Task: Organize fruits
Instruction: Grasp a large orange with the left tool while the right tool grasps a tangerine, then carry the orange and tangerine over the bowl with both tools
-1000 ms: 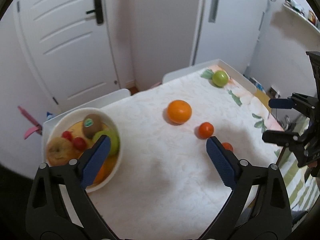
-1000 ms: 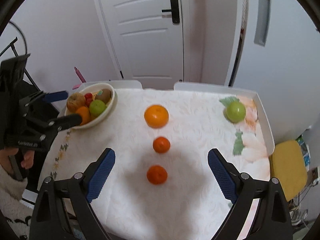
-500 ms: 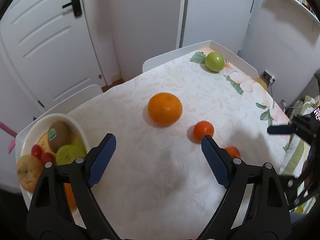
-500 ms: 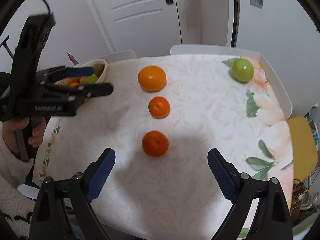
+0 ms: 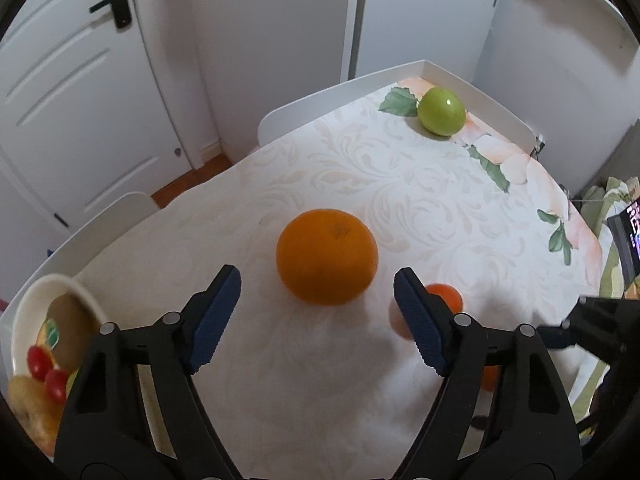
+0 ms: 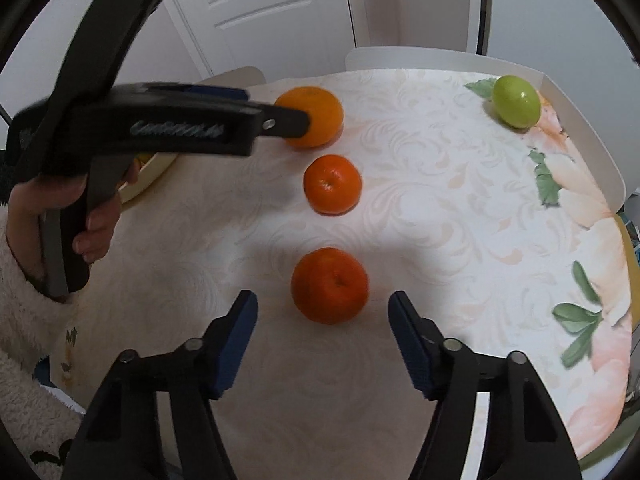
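Note:
In the left wrist view my left gripper (image 5: 316,274) hovers at a large orange (image 5: 326,256) on the tablecloth. Its jaws are closing; the orange sits just ahead between the tips, untouched. From the right wrist view one of its fingers (image 6: 280,122) crosses that orange (image 6: 316,116). My right gripper (image 6: 323,304) is also closing around the nearest tangerine (image 6: 330,284), with its pads apart from it. A second tangerine (image 6: 332,184) lies between the two fruits. A green apple (image 6: 516,100) rests at the far right corner. The fruit bowl (image 5: 48,284) stands at the left.
A hand (image 6: 96,220) in a fluffy white sleeve (image 6: 24,320) holds the left gripper. White chair backs (image 5: 320,100) line the table's far edge, with a door (image 5: 80,80) behind. The table edge (image 6: 616,196) drops off at the right.
Both grippers have sunk toward the table and their jaws have narrowed. The left one swung from the bowl's side over to the large orange; the right one came down on the nearest tangerine.

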